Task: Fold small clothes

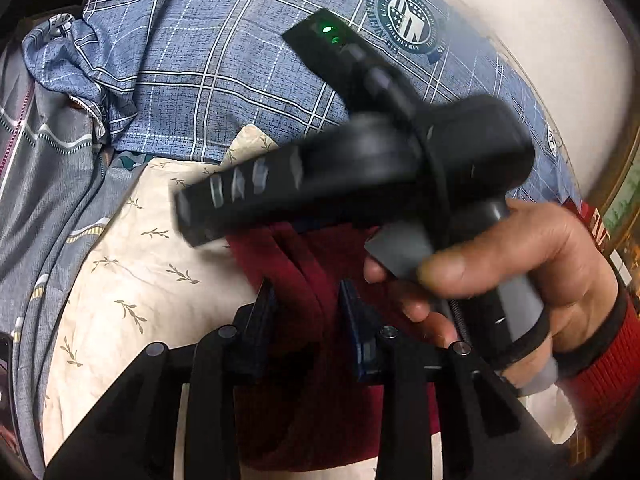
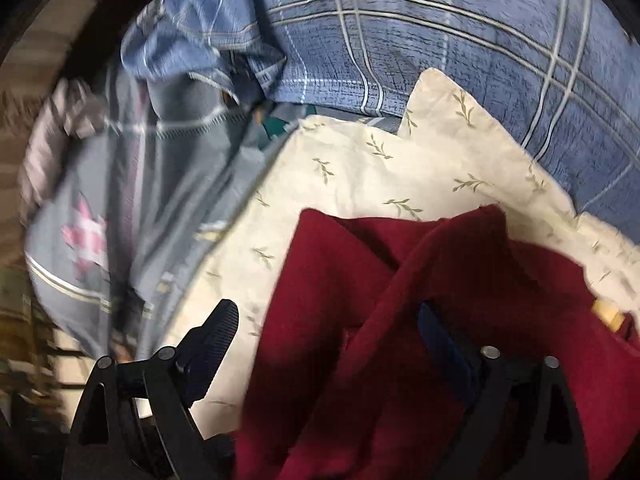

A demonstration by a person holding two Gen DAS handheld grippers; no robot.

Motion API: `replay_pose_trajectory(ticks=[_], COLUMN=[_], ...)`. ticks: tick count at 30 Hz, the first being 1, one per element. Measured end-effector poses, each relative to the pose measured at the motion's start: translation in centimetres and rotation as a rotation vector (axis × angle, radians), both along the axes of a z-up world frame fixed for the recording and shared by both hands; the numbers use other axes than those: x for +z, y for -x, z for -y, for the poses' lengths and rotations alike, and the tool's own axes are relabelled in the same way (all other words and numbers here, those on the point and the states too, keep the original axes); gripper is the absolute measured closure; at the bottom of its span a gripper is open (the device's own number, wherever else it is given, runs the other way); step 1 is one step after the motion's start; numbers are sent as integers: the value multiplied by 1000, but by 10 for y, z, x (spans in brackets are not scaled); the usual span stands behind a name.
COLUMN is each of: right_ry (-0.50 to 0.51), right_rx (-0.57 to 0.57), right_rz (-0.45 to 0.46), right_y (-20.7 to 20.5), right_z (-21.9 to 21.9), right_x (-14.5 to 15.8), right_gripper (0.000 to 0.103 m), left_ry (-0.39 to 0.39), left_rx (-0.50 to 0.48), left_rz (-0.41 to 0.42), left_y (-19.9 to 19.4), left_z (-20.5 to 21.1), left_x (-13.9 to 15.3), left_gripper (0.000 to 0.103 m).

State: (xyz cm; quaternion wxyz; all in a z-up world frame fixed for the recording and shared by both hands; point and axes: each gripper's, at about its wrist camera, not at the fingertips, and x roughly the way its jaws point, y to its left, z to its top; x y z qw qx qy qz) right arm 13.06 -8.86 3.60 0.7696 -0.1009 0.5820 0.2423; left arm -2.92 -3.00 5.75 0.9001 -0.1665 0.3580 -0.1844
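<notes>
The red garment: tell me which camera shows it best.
The right wrist view. There the red garment fills the lower frame, its crossed folds lying on the cream leaf-print cloth. The left wrist view shows only a strip of it between the left gripper fingers, with the right-hand device blocking the rest.

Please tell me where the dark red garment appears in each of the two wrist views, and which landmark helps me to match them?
Left wrist view: the dark red garment is at bottom centre, between the left tool's fingers.
Right wrist view: it fills the lower right, around the right tool's right finger.
Shared landmark: the cream leaf-print cloth under it.
</notes>
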Motion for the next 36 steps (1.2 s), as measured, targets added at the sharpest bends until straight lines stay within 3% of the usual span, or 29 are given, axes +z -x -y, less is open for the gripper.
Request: replay_pose_trajectory(ticks=[1,2,4,6,7,13,21,25,29,31,32,33,36], right_ry=[53,56,-17,-56,-75,-165,-203,-215,-229,-233,-235,-234,-226], right_rx=[13,18,3,-11,-23,-68,-96,-94,-93,-97,-101,-104,-104], right_rz=[46,62,72,89,105,103,77,89,104,111,115,118,155], right_y=[4,6,10,14,17,16,12,15,18,19,20,21,29], right_z=[0,3,16,26,31,48,49,54,59,60,60,61,68], right_x=[1,3,11,17,21,27,21,26,30,30,31,31,41], right_gripper=[53,61,73,78,80,81,81,81,81,81,81,82,84], left_ry=[-5,-3,12,-2,-4,11,5,-36,-12,9,24,35,-3], left_rx=[2,5,22,59,74,78,-29,-10,26,18,-5,-26,-56], left_rz=[-7,-14,-20,-16,-20,-58,-27,-97,-142,-146,-154,-160,-103], left_y=[0,1,6,15,17,12,13,2,2,2,2,1,9], left_z=[-1,-4,-10,-16,-18,-20,-3,-1,-8,-9,-7,-5,6], left_x=[1,1,2,4,4,1,9,-4,-12,-13,-13,-13,1], left_gripper=[75,74,60,23,18,18,18,18,18,31,58,79,87])
